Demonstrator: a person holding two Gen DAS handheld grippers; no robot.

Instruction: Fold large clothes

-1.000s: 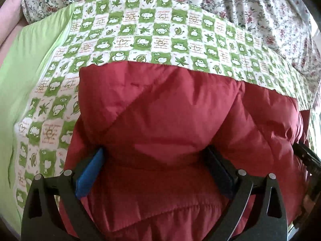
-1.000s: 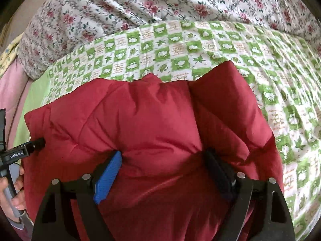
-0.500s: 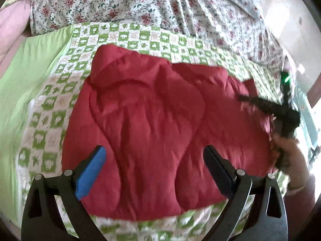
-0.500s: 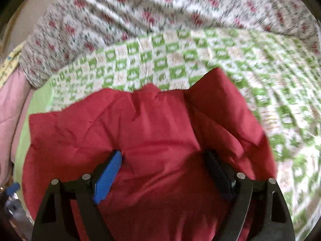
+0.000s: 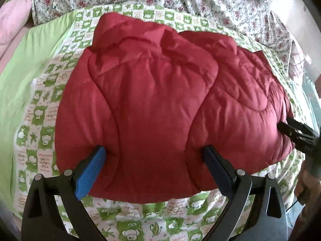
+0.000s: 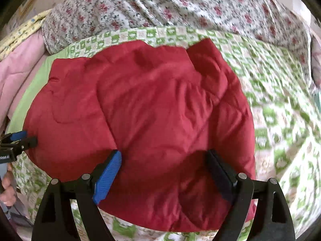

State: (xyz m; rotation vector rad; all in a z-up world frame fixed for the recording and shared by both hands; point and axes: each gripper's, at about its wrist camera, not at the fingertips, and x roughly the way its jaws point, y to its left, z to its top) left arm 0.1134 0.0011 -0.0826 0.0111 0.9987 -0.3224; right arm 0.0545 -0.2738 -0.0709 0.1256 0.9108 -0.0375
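A red quilted padded jacket (image 5: 160, 104) lies folded into a thick bundle on a green-and-white checked sheet (image 5: 40, 120). It also shows in the right wrist view (image 6: 150, 110). My left gripper (image 5: 154, 160) is open, its fingers spread wide over the near edge of the bundle, holding nothing. My right gripper (image 6: 162, 166) is open too, spread over the bundle's near right part. The right gripper's tip shows at the right edge of the left wrist view (image 5: 297, 132). The left gripper's tip shows at the left edge of the right wrist view (image 6: 18, 140).
A floral quilt (image 5: 180, 0) is heaped along the far side of the bed. Plain light green fabric (image 5: 24, 60) and a pink blanket (image 6: 18, 66) lie to the left. The checked sheet (image 6: 280, 100) stretches to the right.
Both grippers have pulled back and up from the jacket, so the whole folded bundle is in view. The jacket lies still on the sheet.
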